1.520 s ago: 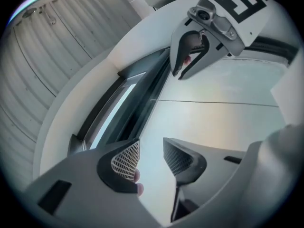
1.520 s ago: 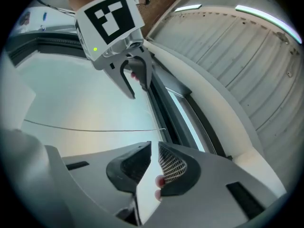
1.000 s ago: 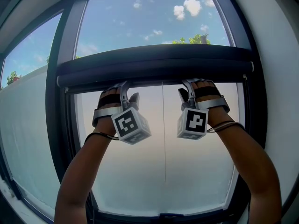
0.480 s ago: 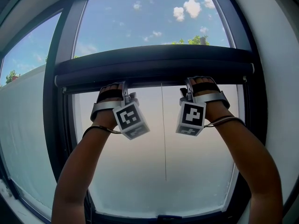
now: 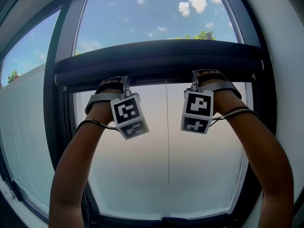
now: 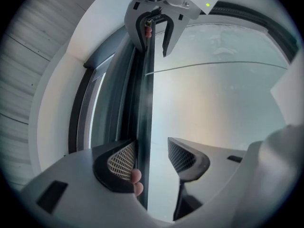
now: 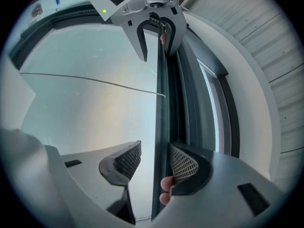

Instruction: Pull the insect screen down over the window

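Left tongs [image 6: 152, 148]: jaws apart, straddling dark grey horizontal bar of insect screen [image 5: 156, 72]. One mesh-patterned pad [image 6: 121, 158] lies against bar, other clear of it.

Right tongs [image 7: 155, 148]: jaws wide, just been opening. Same bar between them, one pad [image 7: 183, 164] just beside bar, other apart.

Both tongs reach up to bar from below, either side of centre.

Bar spans black window frame [image 5: 59, 108] in upper half of opening.

Thin cord [image 5: 167, 137] hangs from bar centre.

Blue sky [image 5: 142, 18] above.
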